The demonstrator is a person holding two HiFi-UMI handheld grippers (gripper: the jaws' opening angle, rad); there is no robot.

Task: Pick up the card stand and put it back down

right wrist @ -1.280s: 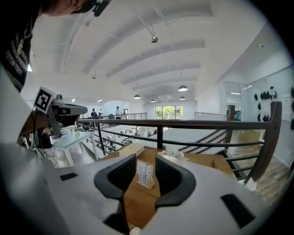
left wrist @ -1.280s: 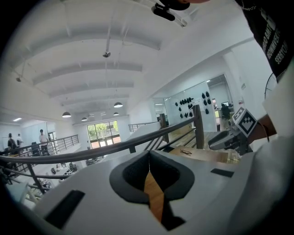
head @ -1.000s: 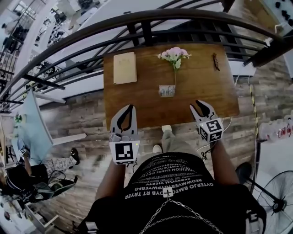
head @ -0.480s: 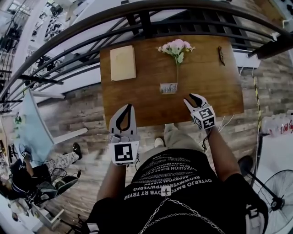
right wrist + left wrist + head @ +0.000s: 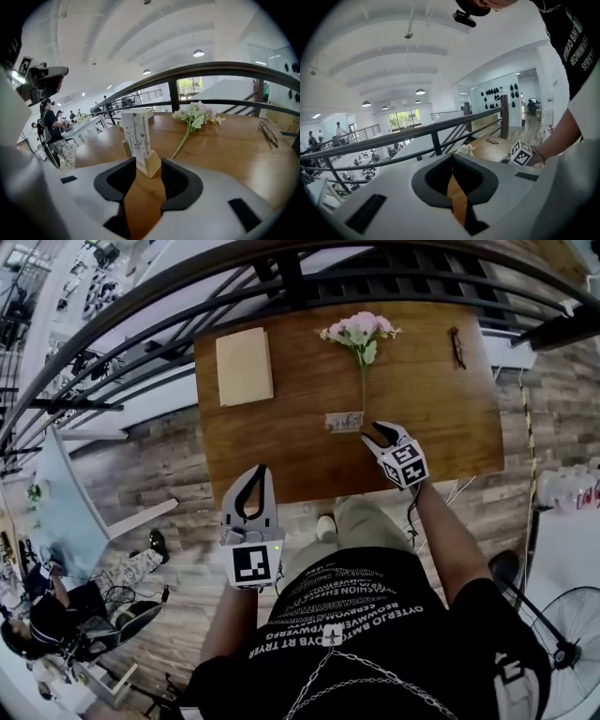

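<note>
Looking along our right gripper (image 5: 149,165), we find its jaws opening with the wooden base of the card stand (image 5: 137,136) just at their mouth, not yet pinched; the stand sits upright on the table (image 5: 281,456) at the middle of the head view, just below the stem of the flowers (image 5: 358,332). Our left gripper (image 5: 263,471), lower left, has its jaws together on nothing. We judge the stand light, its card thin and bendable, so the stiff block's two sides are the hold
</note>
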